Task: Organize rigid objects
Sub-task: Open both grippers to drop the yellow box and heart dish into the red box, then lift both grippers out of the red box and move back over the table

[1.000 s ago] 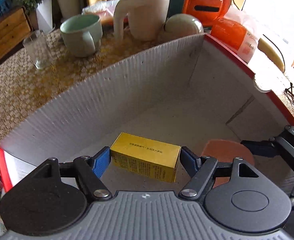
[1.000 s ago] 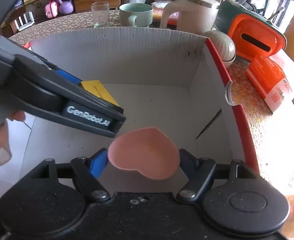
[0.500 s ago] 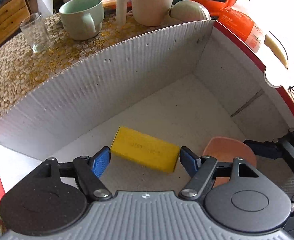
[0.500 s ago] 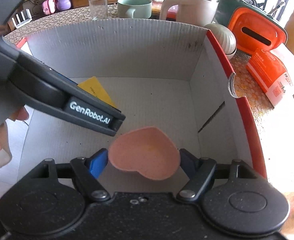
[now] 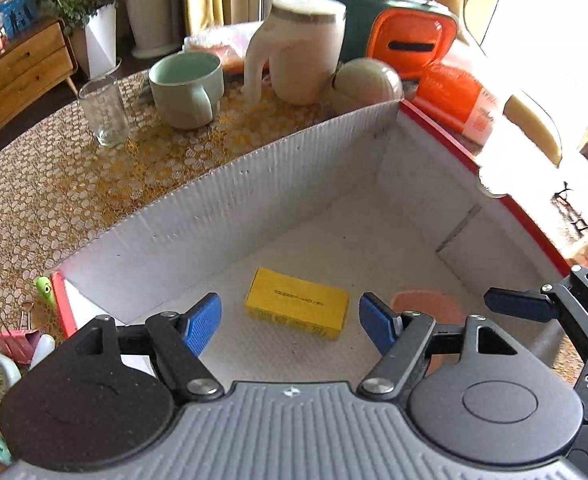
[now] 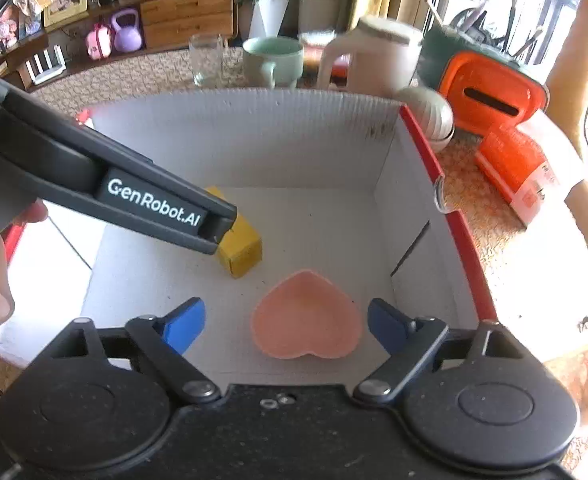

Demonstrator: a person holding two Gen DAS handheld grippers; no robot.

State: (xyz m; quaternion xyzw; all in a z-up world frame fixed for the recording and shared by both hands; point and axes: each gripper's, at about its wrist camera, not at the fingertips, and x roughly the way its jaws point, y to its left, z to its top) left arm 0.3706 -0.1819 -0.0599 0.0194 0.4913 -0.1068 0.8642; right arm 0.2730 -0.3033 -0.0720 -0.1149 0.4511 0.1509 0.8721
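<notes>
The left hand-held gripper [image 5: 290,318] is held open above a yellow box [image 5: 297,308], which lies free between its blue fingers, untouched. The right hand-held gripper [image 6: 286,322] is seen with its jaws opening; a pink heart-shaped dish [image 6: 308,318] sits between them, clear of both pads. Both things rest on the floor of a white cardboard box [image 6: 254,136] on the worktop [image 5: 54,184]. Beyond its far wall stand a glass [image 5: 104,110] and a green mug [image 5: 186,88].

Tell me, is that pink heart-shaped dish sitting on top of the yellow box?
No, the pink heart dish lies on the carton floor beside the yellow box, apart from it.
</notes>
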